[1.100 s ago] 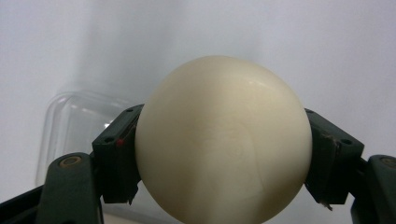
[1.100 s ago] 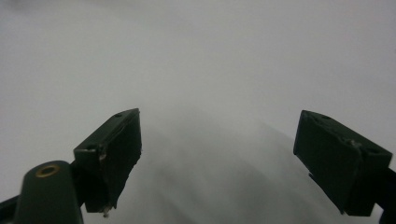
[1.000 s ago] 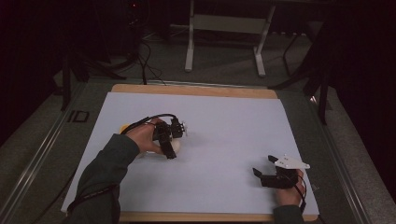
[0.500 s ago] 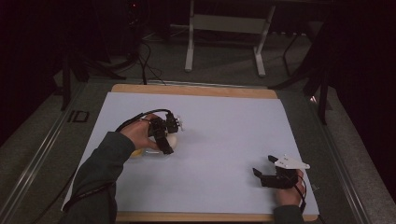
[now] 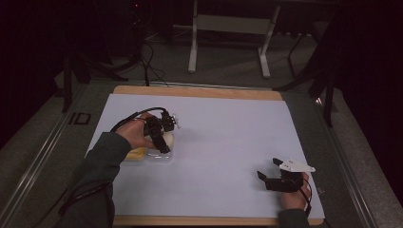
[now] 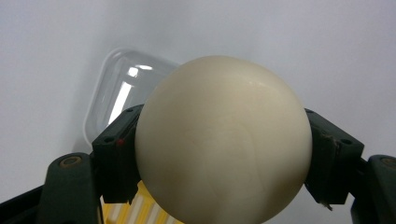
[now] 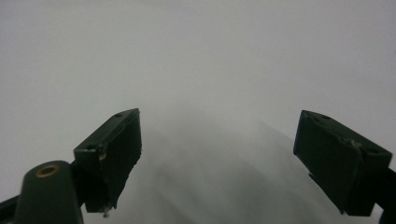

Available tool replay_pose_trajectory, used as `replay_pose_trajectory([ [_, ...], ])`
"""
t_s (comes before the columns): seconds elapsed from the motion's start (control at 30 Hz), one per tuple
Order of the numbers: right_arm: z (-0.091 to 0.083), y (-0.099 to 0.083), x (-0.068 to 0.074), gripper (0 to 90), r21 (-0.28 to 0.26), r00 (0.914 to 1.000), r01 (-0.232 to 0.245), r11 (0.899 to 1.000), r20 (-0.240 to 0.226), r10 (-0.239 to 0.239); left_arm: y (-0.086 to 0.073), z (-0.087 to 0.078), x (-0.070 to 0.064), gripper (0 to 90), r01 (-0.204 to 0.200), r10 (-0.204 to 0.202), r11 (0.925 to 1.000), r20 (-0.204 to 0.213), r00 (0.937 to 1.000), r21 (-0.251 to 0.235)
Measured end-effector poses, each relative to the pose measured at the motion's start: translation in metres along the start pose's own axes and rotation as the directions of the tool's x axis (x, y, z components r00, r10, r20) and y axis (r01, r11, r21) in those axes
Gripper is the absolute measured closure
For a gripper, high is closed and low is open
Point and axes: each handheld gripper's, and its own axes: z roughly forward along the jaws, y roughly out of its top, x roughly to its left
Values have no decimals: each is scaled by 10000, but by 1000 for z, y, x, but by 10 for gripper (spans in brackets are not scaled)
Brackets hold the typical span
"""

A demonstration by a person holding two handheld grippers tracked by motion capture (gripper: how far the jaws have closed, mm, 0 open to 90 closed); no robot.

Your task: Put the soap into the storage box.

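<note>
A cream-white ball [image 6: 222, 140] is clamped between the two black jaws of my left gripper [image 6: 219, 144]. In the high view that gripper [image 5: 161, 137] points down at the left of the white table sheet, with the ball [image 5: 167, 138] just over a clear plastic container [image 5: 160, 156]. The clear container [image 6: 119, 88] lies behind the ball, and a yellow ribbed piece [image 6: 135, 212] peeks out below it. My right gripper [image 5: 272, 173] rests low at the right front of the table, jaws wide apart with bare sheet between them [image 7: 219, 158].
A yellow item [image 5: 135, 153] lies by the clear container under the left hand. The white sheet [image 5: 228, 128] covers a wooden board [image 5: 195, 91]. Beyond the table's far edge stand a white frame's legs [image 5: 192, 42] and cables on a dark floor.
My left gripper has moved left and toward the person with the ball, now over the clear container. The right gripper has stayed put.
</note>
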Motion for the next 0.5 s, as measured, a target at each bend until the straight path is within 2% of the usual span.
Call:
replay_pose_trajectory([
  [0.5,0,0,0,151,-22,10000,27,10000,21,-27,-19,-4,10,256,568,-567,9984,-181,9982,58],
])
